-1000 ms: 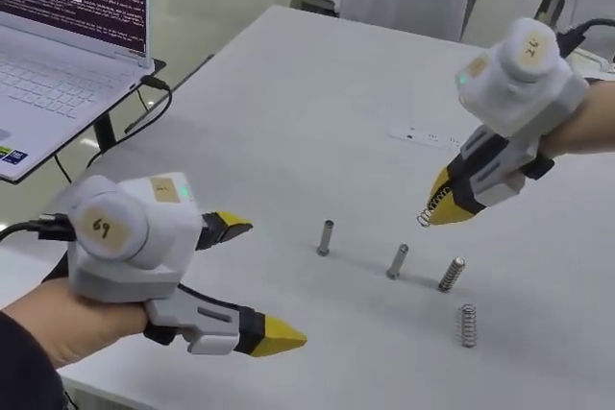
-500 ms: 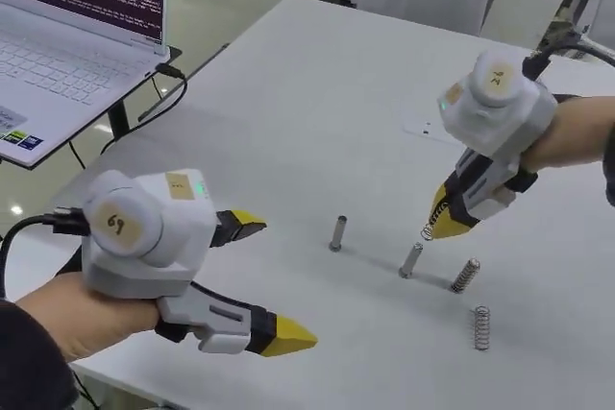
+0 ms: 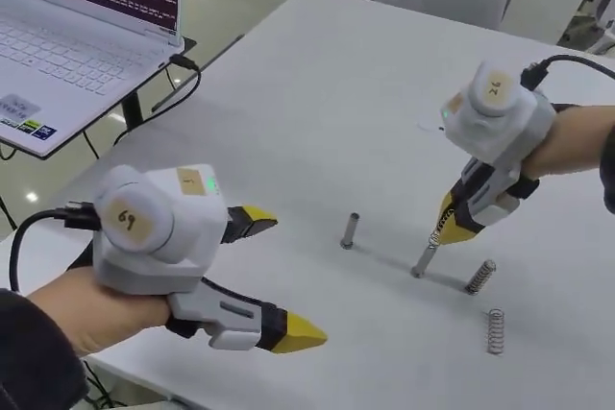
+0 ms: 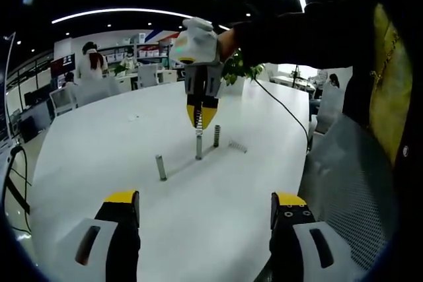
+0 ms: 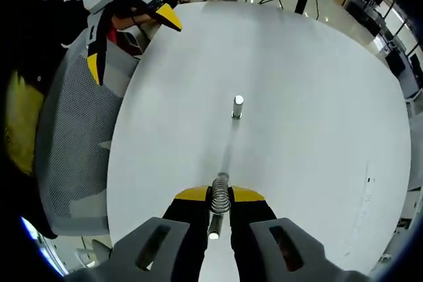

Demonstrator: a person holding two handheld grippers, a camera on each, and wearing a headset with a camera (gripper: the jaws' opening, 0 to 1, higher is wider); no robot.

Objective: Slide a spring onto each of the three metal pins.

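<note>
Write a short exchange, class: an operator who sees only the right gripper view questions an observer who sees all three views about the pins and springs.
Operator: I see my held spring over the middle pin, and a bare pin beyond. Where is the third pin?
Observer: On the other side of yours from the bare one. The third pin already carries a fitted spring.
Operator: Is any spring left for the bare pin?
Observer: Yes. A loose spring lies flat on the table, close to that third pin.
</note>
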